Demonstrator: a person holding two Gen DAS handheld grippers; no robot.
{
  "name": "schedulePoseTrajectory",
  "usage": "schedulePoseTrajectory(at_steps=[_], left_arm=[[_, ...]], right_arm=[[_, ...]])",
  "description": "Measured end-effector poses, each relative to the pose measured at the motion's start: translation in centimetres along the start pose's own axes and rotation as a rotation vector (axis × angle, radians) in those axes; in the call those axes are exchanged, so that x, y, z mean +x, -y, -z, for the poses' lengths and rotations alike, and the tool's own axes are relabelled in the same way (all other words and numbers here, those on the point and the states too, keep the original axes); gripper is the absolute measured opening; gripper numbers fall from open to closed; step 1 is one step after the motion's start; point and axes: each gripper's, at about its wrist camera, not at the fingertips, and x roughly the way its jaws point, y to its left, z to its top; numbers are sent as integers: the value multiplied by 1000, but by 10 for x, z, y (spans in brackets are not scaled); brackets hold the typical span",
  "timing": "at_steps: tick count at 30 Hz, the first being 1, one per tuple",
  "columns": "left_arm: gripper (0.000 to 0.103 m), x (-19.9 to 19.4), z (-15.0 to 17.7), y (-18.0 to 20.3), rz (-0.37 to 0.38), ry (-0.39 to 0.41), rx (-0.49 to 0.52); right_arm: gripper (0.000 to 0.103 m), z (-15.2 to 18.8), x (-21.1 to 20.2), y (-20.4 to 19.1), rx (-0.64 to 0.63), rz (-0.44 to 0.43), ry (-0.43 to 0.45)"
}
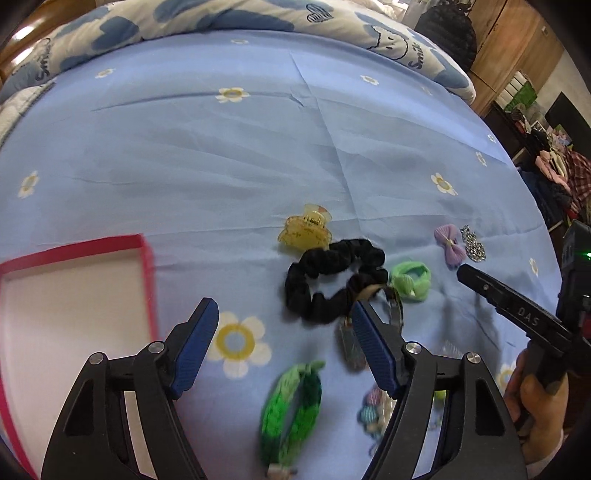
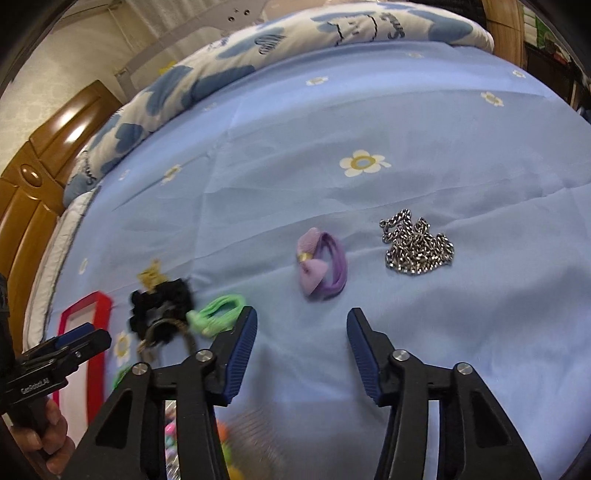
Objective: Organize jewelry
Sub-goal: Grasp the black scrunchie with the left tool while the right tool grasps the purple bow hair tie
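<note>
Hair pieces and jewelry lie on a blue flowered sheet (image 1: 240, 155). My left gripper (image 1: 284, 308) hangs open over the near edge of a black scrunchie (image 1: 332, 280), with nothing between its pads. A yellow claw clip (image 1: 304, 230) sits just behind the scrunchie and a light green hair tie (image 1: 410, 278) to its right. A green braided band (image 1: 291, 402) lies under the left gripper. My right gripper (image 2: 303, 314) is open and empty, just short of a purple bow tie (image 2: 317, 266). A silver chain (image 2: 417, 247) is heaped to the right of the bow.
A white box with a red rim (image 1: 146, 266) stands at the left of the items. A greyish clip (image 1: 349, 347) and a beaded piece (image 1: 371, 410) lie near the left gripper's right finger. A quilt (image 1: 221, 22) bounds the far side; wooden furniture (image 2: 33, 177) stands left.
</note>
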Motion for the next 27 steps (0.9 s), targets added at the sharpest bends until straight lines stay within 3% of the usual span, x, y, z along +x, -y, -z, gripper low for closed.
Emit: schedulePoseTrajectory(at_steps=[4, 9, 12, 14, 27], left_arm=[[72, 20, -10, 4, -8, -18, 12], [31, 40, -14, 6, 14, -69, 12], [9, 39, -12, 11, 57, -79, 28], [8, 34, -10, 12, 63, -66, 36], [7, -32, 9, -13, 96, 50, -24]], right_arm=[[48, -8, 16, 5, 10, -2, -10], [35, -18, 28, 7, 7, -1, -11], [20, -19, 30, 11, 7, 7, -15], [12, -17, 27, 13, 4, 3, -10], [11, 3, -20, -26, -29, -138, 39]])
